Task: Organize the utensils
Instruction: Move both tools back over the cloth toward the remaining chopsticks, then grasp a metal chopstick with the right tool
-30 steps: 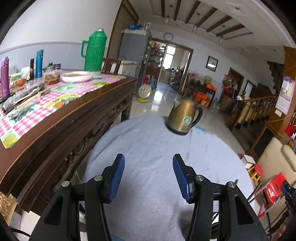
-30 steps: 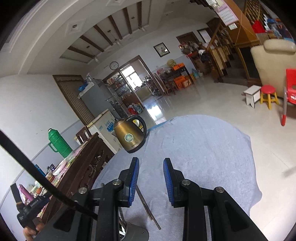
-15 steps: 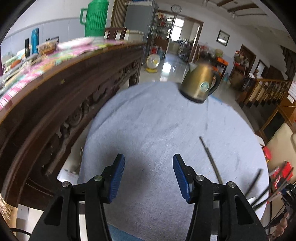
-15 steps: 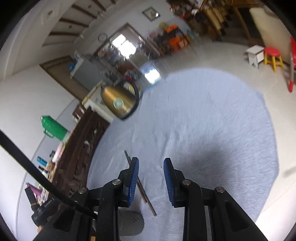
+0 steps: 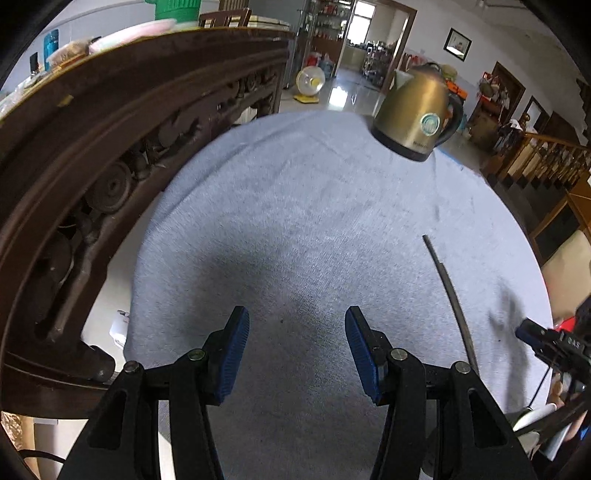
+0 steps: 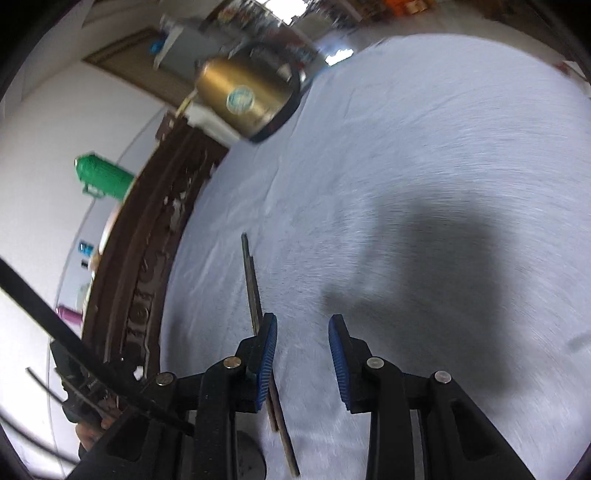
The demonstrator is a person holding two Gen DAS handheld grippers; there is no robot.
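My left gripper (image 5: 296, 349) hangs over bare grey cloth (image 5: 295, 221), jaws half wide, empty. My right gripper (image 6: 302, 356): jaws narrow, opening, nothing between. Chopsticks (image 6: 253, 284) lie on the desk just left of it; kettle (image 5: 417, 110) at far edge.

You are looking across a round table under a pale blue-grey cloth (image 5: 295, 206), with shadows falling on its near part. To your left stands a dark carved wooden sideboard (image 5: 110, 155). Beyond the table, a glossy light tiled floor (image 5: 351, 96) reflects daylight from a bright far doorway (image 5: 364, 18). A small fan (image 5: 309, 83) sits on that floor. On the white far wall hangs a framed picture (image 5: 457, 38); a wooden stair railing (image 5: 546, 158) runs at right.
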